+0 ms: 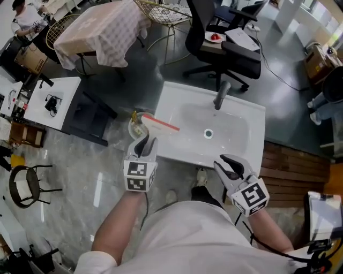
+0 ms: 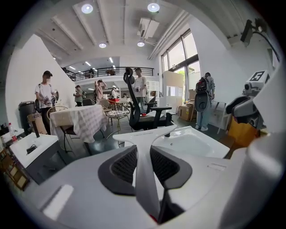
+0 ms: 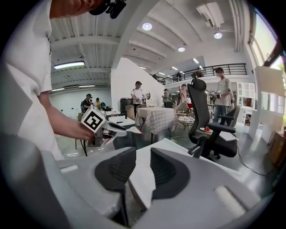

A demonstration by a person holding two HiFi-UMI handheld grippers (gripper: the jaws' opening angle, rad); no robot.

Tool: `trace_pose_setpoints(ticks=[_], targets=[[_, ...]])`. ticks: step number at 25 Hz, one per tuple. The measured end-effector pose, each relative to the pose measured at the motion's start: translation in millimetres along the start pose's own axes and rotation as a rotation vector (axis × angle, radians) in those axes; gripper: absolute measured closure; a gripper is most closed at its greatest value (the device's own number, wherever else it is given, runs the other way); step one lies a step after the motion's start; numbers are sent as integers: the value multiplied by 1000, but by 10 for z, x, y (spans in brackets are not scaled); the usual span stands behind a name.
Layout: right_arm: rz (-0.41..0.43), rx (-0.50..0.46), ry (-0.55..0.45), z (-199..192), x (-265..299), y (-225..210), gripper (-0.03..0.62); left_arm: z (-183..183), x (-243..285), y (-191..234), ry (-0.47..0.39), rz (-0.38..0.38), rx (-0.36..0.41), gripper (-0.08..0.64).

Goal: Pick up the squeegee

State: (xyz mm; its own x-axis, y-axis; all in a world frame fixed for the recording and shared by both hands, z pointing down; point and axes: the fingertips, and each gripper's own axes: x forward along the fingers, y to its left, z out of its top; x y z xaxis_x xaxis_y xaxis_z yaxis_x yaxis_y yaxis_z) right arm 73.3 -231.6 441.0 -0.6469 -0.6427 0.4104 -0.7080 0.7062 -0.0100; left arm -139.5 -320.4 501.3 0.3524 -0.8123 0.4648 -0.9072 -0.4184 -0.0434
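Squeegee [image 1: 159,124] looks lifted clear of the sink [image 1: 252,115], its handle clamped in the left hand-held gripper [image 1: 147,143], while the right hand-held gripper [image 1: 229,165] gapes empty over the rim, so the pickup seems done.

Open loft hall, white walls [image 2: 24,67]; glossy grey floor [image 1: 80,176]; white sink unit [image 1: 253,115] centre; black office chair [image 1: 236,53] behind it; checked-cloth table [image 1: 102,29] and wire chair [image 1: 161,13] beyond; tall windows [image 2: 181,56]; round ceiling lights [image 2: 153,7]; mezzanine railing [image 2: 107,70].
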Motion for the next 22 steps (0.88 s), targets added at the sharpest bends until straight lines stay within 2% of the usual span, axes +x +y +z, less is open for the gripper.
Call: trace_pose_setpoints(ticks=[12, 22], targets=[[-48, 10, -6, -67, -84, 829, 494, -6, -1213, 95, -71, -55, 12, 459], [-82, 7, -9, -34, -122, 1140, 503, -120, -1736, 148, -89, -93, 34, 459]])
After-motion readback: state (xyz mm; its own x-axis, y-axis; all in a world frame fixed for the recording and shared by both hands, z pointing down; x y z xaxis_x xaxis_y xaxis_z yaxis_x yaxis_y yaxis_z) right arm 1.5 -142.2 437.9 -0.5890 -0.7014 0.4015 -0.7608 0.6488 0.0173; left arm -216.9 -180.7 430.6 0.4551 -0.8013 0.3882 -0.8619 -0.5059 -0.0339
